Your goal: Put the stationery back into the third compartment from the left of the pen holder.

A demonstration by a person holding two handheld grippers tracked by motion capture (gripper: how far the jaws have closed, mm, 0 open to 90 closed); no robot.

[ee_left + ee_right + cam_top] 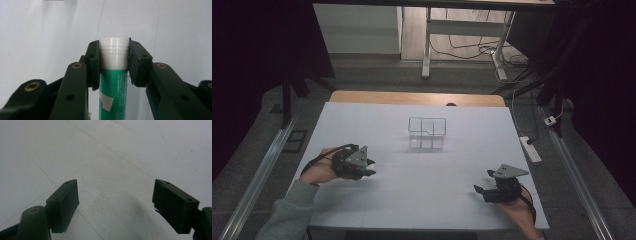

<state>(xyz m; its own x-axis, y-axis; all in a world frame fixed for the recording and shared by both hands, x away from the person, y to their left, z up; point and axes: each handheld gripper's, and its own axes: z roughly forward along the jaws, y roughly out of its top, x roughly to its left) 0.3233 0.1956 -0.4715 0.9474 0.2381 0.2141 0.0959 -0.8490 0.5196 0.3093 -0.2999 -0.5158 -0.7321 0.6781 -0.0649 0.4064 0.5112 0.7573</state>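
My left gripper [114,62] clamps a green tube [113,95] with a white cap [114,53], both pads pressed against the cap's sides, so the tube hangs between my 2 jaws above the white table [422,190]. From the clear box [427,133] in the middle of the table, this gripper sits nearer me and to the left. The tube looks like a glue stick, though its print is too blurred to read. My right gripper [115,205] is nearer me and right of the box, jaws spread wide with nothing between them.
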